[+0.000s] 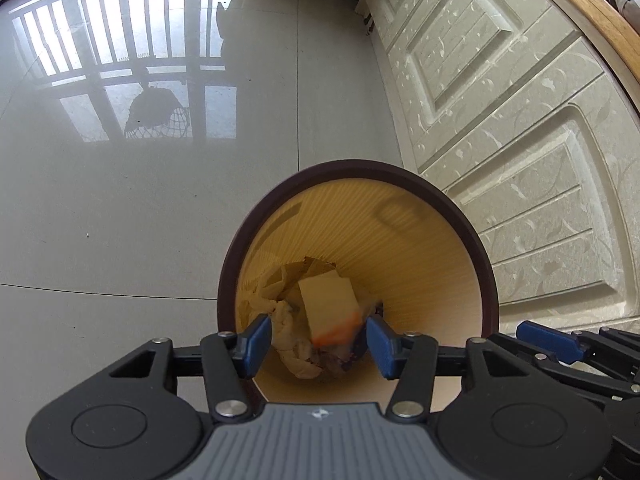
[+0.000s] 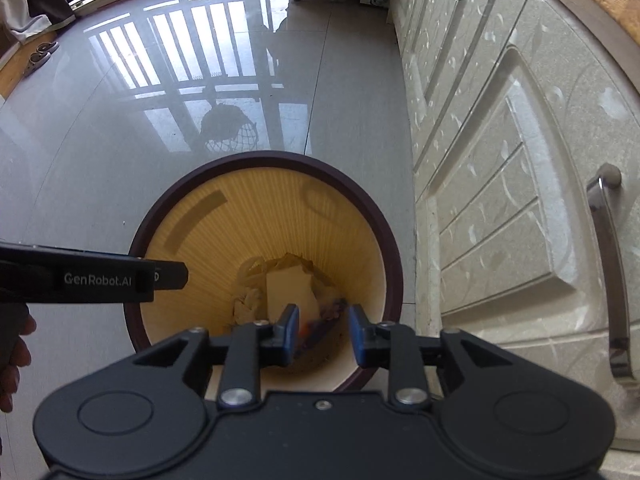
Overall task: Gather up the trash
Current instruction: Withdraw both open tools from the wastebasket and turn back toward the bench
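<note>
My left gripper [image 1: 318, 340] has its blue-padded jaws partly apart with nothing between them, and my right gripper [image 2: 324, 330] stands narrowly open and empty too. Both hang over the round yellow ribbed waste bin with a dark brown rim [image 1: 490, 280], beside the cream embossed cabinet [image 1: 520, 140]. A pale flat carton with an orange end [image 1: 328, 308] lies on crumpled paper [image 1: 288, 332] at the bin's bottom.

A: Bin status?
B: Round trash bin [image 1: 472, 236], dark brown rim, ribbed yellow inside, upright on the floor just beside the cabinet.
A: Contents?
B: Pale carton with orange end [image 1: 329, 308] tilted on top of crumpled paper [image 1: 290, 330] at the bottom.
</note>
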`<state>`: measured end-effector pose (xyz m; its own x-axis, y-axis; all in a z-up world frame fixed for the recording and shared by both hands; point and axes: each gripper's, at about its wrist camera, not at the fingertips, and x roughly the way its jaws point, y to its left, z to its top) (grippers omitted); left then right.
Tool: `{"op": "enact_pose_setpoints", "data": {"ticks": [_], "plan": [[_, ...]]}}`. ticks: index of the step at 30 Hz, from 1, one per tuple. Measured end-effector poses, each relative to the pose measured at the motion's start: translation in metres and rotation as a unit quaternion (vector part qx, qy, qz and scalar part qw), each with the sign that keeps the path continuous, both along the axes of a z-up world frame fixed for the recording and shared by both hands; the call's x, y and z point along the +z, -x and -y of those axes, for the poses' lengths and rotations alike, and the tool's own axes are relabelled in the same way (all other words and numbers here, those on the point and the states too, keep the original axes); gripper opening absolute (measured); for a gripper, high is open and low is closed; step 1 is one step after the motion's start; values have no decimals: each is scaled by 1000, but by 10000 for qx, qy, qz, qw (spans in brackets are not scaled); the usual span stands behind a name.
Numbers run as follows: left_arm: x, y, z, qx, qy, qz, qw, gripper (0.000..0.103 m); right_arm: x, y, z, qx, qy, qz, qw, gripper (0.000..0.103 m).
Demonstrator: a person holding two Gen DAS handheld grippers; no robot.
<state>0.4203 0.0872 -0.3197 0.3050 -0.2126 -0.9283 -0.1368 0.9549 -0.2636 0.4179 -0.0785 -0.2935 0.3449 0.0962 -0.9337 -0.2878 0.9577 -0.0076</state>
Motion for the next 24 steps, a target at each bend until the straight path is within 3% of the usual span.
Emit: {"op": "enact_pose_setpoints", "data": {"ticks": [11, 16, 21, 24], "plan": [[5, 15, 3, -68, -183, 59, 9998, 54, 4, 13, 5, -26, 28, 72, 10000, 35], [12, 27, -1, -87, -253, 138, 9995, 57, 10, 22, 12, -190, 5, 203, 9996, 54], [18, 40, -3, -91, -338, 214, 9992, 76, 11, 33, 20, -411, 21, 283, 9988, 63], [21, 46, -4, -77, -424, 250, 9988, 89, 13, 41, 21, -420, 45, 361, 9985, 77]]}}
